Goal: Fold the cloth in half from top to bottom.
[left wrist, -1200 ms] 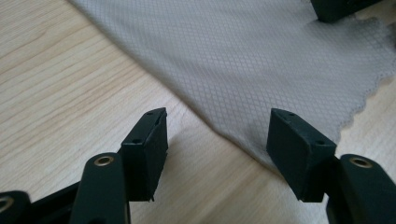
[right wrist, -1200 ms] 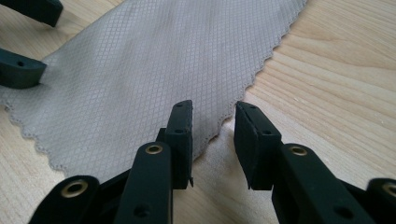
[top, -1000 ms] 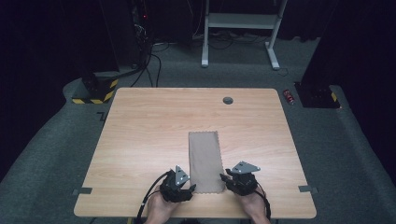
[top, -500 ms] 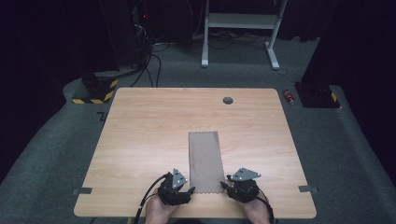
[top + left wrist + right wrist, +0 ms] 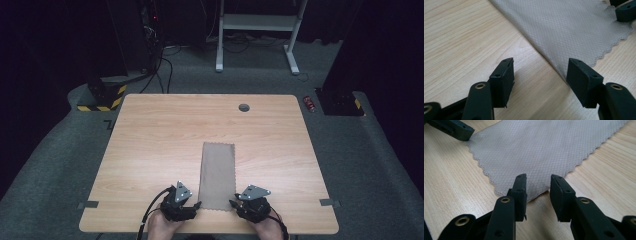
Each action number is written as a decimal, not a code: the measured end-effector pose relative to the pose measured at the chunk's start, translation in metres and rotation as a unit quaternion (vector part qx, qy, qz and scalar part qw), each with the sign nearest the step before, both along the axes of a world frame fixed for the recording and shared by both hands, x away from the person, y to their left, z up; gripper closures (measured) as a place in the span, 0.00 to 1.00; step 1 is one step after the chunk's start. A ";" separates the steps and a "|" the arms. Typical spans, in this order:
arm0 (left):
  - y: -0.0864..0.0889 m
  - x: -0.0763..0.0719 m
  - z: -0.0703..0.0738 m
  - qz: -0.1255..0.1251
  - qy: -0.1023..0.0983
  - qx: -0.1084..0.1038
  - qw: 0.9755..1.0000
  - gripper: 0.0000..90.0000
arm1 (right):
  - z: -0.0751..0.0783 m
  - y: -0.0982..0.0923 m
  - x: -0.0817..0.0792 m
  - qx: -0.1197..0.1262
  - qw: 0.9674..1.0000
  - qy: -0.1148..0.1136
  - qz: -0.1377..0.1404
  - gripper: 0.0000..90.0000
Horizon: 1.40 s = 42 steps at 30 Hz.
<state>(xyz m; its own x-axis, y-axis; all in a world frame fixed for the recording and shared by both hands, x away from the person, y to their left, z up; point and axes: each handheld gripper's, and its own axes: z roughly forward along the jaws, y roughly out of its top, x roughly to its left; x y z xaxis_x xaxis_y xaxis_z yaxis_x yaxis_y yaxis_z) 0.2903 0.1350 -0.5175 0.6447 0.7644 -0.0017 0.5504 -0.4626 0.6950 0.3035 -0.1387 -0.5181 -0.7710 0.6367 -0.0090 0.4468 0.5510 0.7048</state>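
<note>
A grey cloth (image 5: 217, 172) with scalloped short ends lies flat as a long strip on the wooden table (image 5: 150, 140). My left gripper (image 5: 197, 204) stands open at the cloth's near left corner (image 5: 574, 37); one pad (image 5: 584, 80) sits at the cloth's edge, the other over bare wood. My right gripper (image 5: 232, 204) is at the near right corner. Its jaws have just been closing, and the slightly lifted corner of the cloth (image 5: 536, 157) lies between them, with a gap still showing beside the pads (image 5: 520, 192).
A dark round hole (image 5: 244, 107) sits near the table's far edge. The grippers are close to the near edge. On the floor behind are a white desk frame (image 5: 255, 22), a red can (image 5: 310, 103) and a yellow-black striped base (image 5: 102, 95).
My right gripper has slid toward the near edge and a little left, onto the cloth's corner. The left gripper and the cloth have stayed put.
</note>
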 end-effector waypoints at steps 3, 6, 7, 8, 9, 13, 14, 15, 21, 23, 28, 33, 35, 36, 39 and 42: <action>0.000 0.003 0.001 -0.006 0.004 0.004 1.000 0.44 | 0.000 -0.001 0.005 0.008 1.000 0.008 -0.001 0.73; 0.001 0.011 0.003 -0.008 0.010 -0.009 1.000 0.44 | 0.001 -0.002 0.011 0.013 1.000 0.009 -0.008 0.73; 0.001 0.013 0.003 -0.004 0.011 -0.018 1.000 0.44 | 0.003 -0.002 0.013 0.018 1.000 0.008 -0.011 0.73; 0.003 0.017 0.004 -0.001 0.012 -0.025 1.000 0.44 | 0.003 -0.003 0.016 0.020 1.000 0.007 -0.013 0.73; 0.003 0.022 0.005 0.003 0.013 -0.031 0.999 0.44 | 0.005 -0.004 0.019 0.022 1.000 0.007 -0.016 0.73; 0.006 0.044 0.011 0.011 0.014 -0.044 0.999 0.45 | 0.009 -0.005 0.034 0.033 0.999 0.010 -0.032 0.75; 0.006 0.052 0.012 0.013 0.016 -0.048 0.999 0.45 | 0.009 -0.005 0.036 0.034 0.999 0.010 -0.035 0.75; 0.006 0.057 0.012 0.016 0.020 -0.052 0.998 0.45 | 0.010 -0.005 0.040 0.036 0.999 0.009 -0.039 0.75; 0.009 0.091 0.017 0.032 0.021 -0.063 0.997 0.45 | 0.014 -0.002 0.056 0.042 0.998 0.010 -0.053 0.71; 0.008 0.100 0.019 0.037 0.020 -0.065 0.997 0.45 | 0.014 -0.001 0.061 0.042 0.997 0.012 -0.058 0.70; 0.002 0.122 0.023 0.033 0.021 -0.056 0.998 0.45 | 0.015 -0.004 0.079 0.056 0.996 0.030 -0.070 0.67; -0.002 0.139 0.025 0.033 0.029 -0.060 0.997 0.44 | 0.021 -0.007 0.093 0.060 0.994 0.043 -0.084 0.67; -0.004 0.146 0.025 0.035 0.037 -0.063 0.997 0.43 | 0.024 -0.008 0.097 0.059 0.993 0.043 -0.088 0.67; -0.004 0.150 0.025 0.037 0.039 -0.066 0.996 0.43 | 0.025 -0.009 0.099 0.061 0.993 0.044 -0.090 0.67; -0.002 0.156 0.026 0.044 0.033 -0.081 0.995 0.45 | 0.029 -0.009 0.107 0.063 0.993 0.040 -0.095 0.67; -0.001 0.165 0.027 0.052 0.039 -0.076 0.995 0.44 | 0.031 -0.009 0.114 0.066 0.992 0.040 -0.103 0.69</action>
<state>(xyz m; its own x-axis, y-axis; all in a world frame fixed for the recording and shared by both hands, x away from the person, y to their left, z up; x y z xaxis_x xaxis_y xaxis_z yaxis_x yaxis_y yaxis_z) 0.4551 0.1343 -0.4907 0.5554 0.8140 -0.1700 0.6451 -0.2928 0.7057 0.4173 -0.1473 -0.4869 -0.6189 0.7727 0.1410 0.5986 0.3478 0.7216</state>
